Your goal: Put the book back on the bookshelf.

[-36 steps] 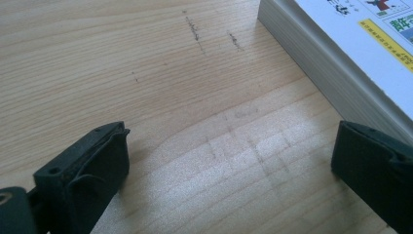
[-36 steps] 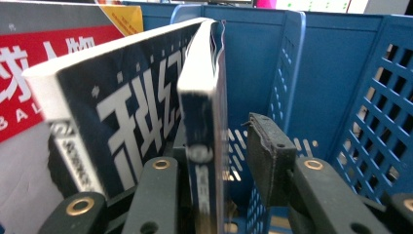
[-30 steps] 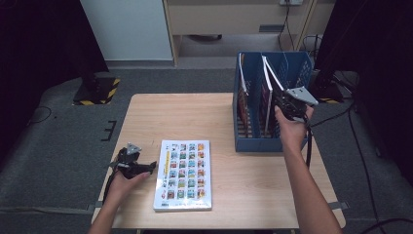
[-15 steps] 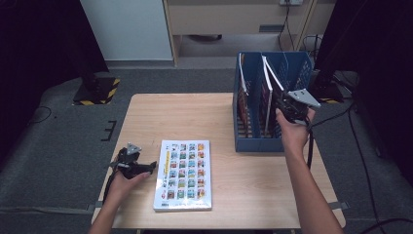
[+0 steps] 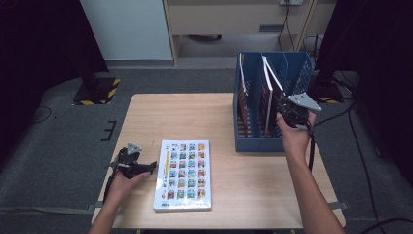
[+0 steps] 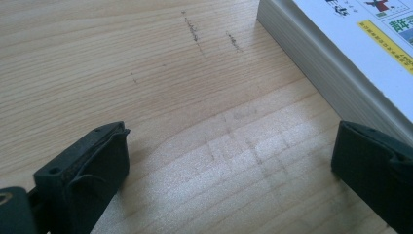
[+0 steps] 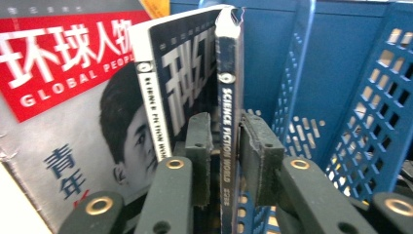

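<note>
Pale wood table (image 5: 195, 122), grey carpet (image 5: 63, 146)

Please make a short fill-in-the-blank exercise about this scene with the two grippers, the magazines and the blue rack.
1. The right gripper has its jaws on either side of a magazine whose spine reads "Science Fiction ____".
2. The rack that holds the upright magazines is ____ in colour.
3. The left gripper sits on the table with its jaws ____, beside the flat book.
4. The flat book lies to the ____ of the rack in the high view.

Missing words: World; blue; open; left
</note>
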Tool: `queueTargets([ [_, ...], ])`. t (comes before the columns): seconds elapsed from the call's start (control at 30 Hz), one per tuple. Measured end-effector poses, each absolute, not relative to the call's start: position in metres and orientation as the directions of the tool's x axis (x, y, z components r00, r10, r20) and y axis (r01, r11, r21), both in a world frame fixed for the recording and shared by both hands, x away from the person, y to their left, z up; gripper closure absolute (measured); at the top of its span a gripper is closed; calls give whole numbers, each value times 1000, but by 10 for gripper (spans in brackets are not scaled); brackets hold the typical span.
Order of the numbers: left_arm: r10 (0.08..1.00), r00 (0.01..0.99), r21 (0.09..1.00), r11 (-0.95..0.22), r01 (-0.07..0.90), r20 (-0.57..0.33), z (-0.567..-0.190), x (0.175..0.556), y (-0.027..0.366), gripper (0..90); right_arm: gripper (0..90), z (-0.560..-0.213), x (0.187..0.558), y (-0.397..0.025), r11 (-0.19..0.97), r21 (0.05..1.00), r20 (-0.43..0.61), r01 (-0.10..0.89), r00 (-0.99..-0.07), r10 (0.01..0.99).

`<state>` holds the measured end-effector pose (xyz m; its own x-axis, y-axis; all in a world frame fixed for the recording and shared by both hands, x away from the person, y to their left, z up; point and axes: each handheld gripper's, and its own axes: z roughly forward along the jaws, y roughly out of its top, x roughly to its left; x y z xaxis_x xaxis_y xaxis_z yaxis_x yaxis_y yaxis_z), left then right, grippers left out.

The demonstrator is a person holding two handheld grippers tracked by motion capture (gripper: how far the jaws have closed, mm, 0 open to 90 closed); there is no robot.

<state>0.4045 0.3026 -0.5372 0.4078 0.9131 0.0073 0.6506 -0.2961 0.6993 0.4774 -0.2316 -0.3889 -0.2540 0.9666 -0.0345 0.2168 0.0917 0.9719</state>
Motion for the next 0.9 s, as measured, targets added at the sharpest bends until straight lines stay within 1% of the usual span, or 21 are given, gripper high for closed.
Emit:
queueTargets([
  [0.23, 913, 409, 699, -297, 650, 8, -537, 404, 302, 0, 785, -387, 472, -225, 95, 971, -30, 219, -280, 960],
  [0.57, 913, 409, 700, -297, 650, 7, -537, 405, 302, 0, 782, -389, 468, -226, 90, 971, -25, 221, -284, 959],
  [0.7, 913, 409, 700, -297, 650, 8, -537, 405, 302, 0, 760, -391, 466, -226, 89, 972, -23, 219, -287, 958],
  [0.9, 911, 412, 698, -299, 651, 7, -537, 405, 302, 0, 697, -392, 459, -226, 91, 973, -23, 214, -303, 953],
])
